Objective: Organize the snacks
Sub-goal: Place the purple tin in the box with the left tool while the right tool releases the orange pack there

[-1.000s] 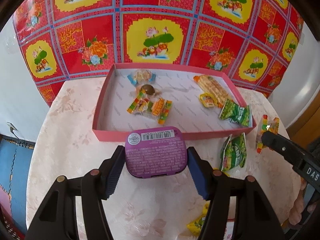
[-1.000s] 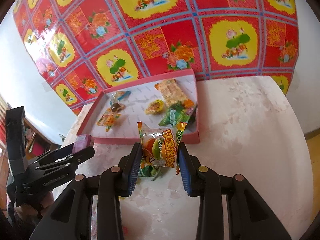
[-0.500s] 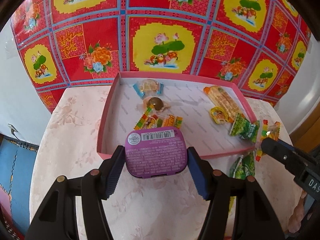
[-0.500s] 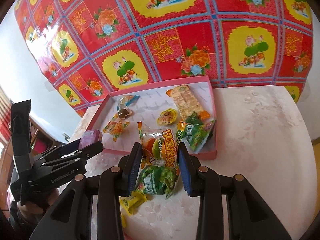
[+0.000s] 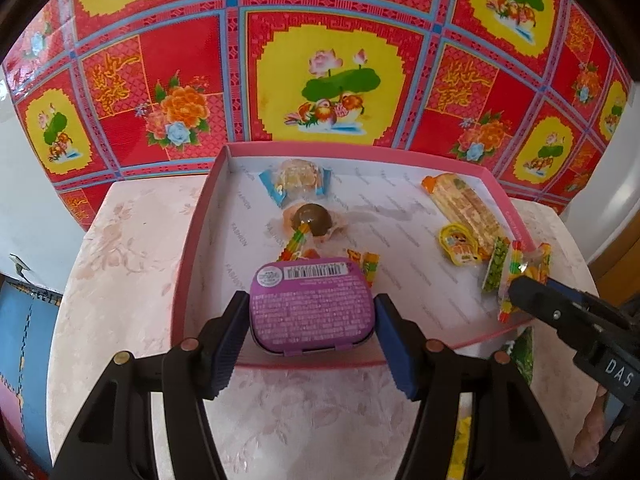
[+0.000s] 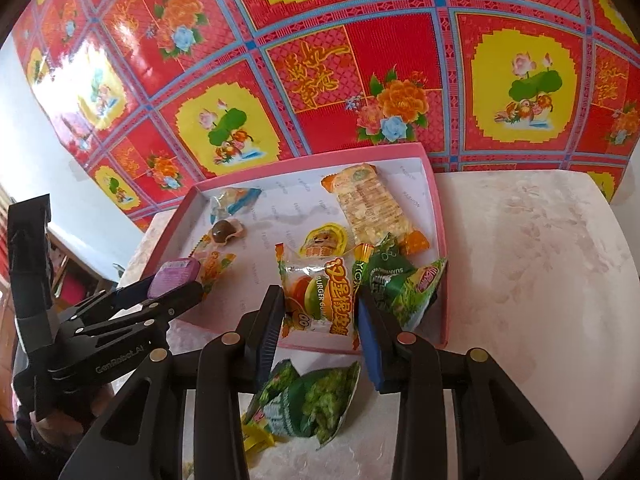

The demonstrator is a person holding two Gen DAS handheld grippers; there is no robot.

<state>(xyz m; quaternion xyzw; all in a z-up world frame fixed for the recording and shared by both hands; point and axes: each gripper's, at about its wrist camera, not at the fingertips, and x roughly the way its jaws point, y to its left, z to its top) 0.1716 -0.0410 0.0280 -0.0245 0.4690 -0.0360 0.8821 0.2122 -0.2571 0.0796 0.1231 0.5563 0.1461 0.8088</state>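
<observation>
- Left gripper [image 5: 311, 330], clamped on purple tin [image 5: 312, 306], has advanced over pink tray [image 5: 182, 280].
- Right gripper [image 6: 318, 320], gripping burger gummy packet [image 6: 320, 298], likewise arrives; release looks imminent.

Home: floral oilcloth [image 5: 328, 80] on wall, snack-strewn table [image 6: 540, 248].

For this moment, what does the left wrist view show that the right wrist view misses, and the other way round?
Only the left wrist view shows the printed, barcoded face of the purple tin clamped in the left gripper.

Only the right wrist view shows the burger gummy packet's front, held by the right gripper, and a green snack bag lying outside on the table.

Both show the pink box, its chocolate ball and long cracker pack.
</observation>
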